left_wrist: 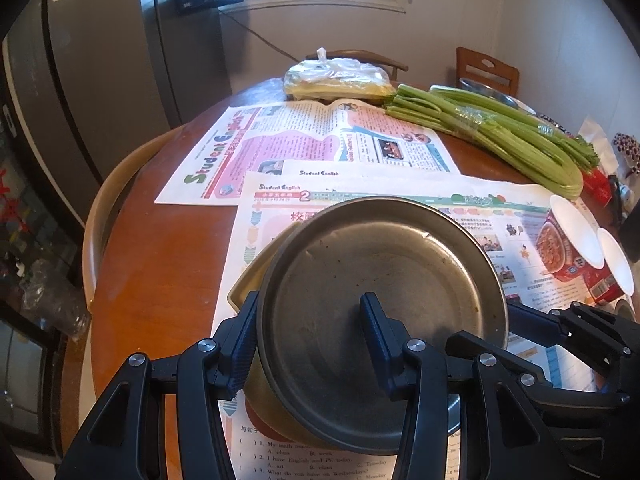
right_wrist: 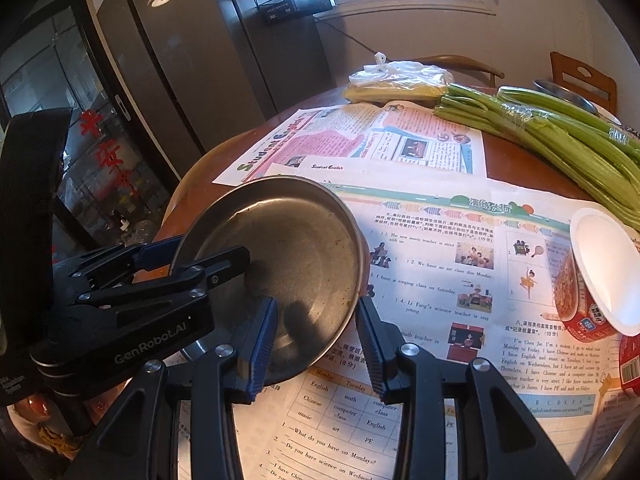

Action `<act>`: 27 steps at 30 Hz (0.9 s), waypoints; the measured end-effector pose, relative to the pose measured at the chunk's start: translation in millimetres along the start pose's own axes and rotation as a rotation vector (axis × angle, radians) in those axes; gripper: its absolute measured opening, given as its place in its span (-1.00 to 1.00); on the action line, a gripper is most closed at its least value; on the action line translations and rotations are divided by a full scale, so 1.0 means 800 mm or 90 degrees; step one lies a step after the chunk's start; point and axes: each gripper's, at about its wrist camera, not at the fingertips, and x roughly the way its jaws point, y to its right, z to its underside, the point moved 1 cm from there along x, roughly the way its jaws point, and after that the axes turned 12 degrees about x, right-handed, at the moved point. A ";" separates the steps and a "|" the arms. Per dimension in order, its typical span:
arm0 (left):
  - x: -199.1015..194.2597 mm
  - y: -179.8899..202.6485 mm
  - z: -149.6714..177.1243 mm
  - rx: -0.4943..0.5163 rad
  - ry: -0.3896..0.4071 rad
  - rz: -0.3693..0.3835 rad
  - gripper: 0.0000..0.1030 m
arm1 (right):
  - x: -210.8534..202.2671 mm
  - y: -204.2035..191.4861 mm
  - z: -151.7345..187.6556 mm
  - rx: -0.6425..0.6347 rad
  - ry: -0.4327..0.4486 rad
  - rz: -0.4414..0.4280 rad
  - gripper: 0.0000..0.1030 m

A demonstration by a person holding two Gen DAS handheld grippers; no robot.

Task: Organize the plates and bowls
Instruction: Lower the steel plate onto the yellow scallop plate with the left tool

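Note:
A round steel plate [left_wrist: 384, 280] is tilted over a yellowish bowl [left_wrist: 248, 280] on newspapers. My left gripper [left_wrist: 310, 340] straddles the plate's near-left rim, one finger outside, one inside, jaws open around it; it also shows in the right wrist view [right_wrist: 208, 258]. In the right wrist view the same plate [right_wrist: 288, 256] is straddled at its right rim by my right gripper [right_wrist: 316, 340], open, one finger inside and one outside. Another steel bowl [right_wrist: 568, 96] sits at the far right of the table.
Newspapers [right_wrist: 420, 248] cover the round wooden table [left_wrist: 152, 264]. Celery stalks [left_wrist: 500, 136], a plastic bag of food [left_wrist: 336, 80] and instant-noodle cups [right_wrist: 600, 276] lie to the far and right sides. Chairs stand around the table; a fridge is at left.

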 end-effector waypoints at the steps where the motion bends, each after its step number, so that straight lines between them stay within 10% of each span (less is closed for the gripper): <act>1: 0.001 0.000 0.001 0.001 0.000 -0.001 -0.03 | 0.002 0.001 0.000 0.002 -0.003 0.000 -0.20; 27: 0.004 -0.002 0.002 -0.010 0.007 -0.023 0.04 | 0.014 -0.001 0.007 -0.006 -0.026 -0.015 -0.20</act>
